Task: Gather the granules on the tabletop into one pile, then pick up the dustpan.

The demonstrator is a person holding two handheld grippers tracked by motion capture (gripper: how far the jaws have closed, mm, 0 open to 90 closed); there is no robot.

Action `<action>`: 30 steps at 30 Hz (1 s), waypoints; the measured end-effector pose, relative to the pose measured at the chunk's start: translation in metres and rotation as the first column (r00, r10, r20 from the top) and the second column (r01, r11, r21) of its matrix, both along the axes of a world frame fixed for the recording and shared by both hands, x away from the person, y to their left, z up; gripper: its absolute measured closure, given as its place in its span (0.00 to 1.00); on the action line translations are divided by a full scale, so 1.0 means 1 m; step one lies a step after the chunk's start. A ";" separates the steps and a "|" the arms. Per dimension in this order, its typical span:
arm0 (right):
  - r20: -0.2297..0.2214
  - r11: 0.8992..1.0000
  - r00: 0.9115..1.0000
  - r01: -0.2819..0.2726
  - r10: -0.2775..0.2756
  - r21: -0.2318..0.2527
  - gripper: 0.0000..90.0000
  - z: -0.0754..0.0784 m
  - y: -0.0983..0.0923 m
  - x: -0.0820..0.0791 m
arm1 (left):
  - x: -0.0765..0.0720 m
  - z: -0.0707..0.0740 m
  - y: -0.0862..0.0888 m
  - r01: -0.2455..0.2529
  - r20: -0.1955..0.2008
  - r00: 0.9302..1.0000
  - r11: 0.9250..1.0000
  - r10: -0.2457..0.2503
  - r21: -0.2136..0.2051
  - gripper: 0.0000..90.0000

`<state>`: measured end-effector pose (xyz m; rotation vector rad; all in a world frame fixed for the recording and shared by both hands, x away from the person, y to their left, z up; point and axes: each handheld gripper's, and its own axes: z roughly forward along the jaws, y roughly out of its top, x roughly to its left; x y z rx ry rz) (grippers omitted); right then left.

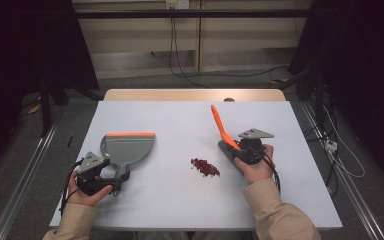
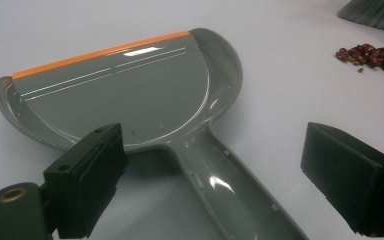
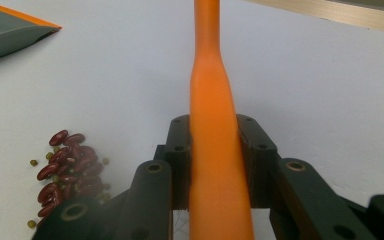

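High view: the right gripper (image 1: 243,150) is clamped on the orange handle (image 1: 221,128) of a small brush, and the handle slants up and away from the hand toward the far side of the table (image 1: 180,195). The grey bristles (image 1: 226,148) sit just below the jaws, on the side facing the pile of red beans (image 1: 205,167), which lies on the tabletop just to the left of this gripper, close but apart from it.

In the right gripper view the orange handle (image 3: 215,150) runs straight up between the two black jaws, which press on it from both sides; the beans (image 3: 67,167) lie low at the left, beside the jaw.

The left gripper (image 1: 111,186) rests at the near end of a grey dustpan (image 1: 127,149), whose orange lip points away from the hand. In the left gripper view the jaws stand wide apart, one on each side of the dustpan's handle (image 2: 230,190), with clear gaps to the pads, so nothing is gripped. The pan (image 2: 130,95) lies flat ahead of the jaws, and the beans (image 2: 372,56) lie off to the upper right, well apart from this gripper.
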<state>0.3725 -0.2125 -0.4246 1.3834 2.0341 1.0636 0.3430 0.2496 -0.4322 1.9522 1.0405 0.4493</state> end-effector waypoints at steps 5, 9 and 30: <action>0.006 1.000 1.000 0.005 -0.005 0.006 0.79 -0.001 0.000 -0.001 | 0.000 -0.001 0.002 -0.027 -0.012 1.000 0.999 0.028 0.016 0.15; 0.009 1.000 1.000 0.004 -0.004 0.004 0.79 -0.001 0.000 -0.001 | 0.000 -0.003 0.002 -0.038 -0.033 0.999 0.999 0.039 0.034 0.18; 0.007 1.000 1.000 0.010 -0.010 -0.001 0.79 0.000 0.000 -0.002 | 0.026 -0.008 -0.015 -0.086 -0.242 0.964 0.991 0.109 0.102 0.54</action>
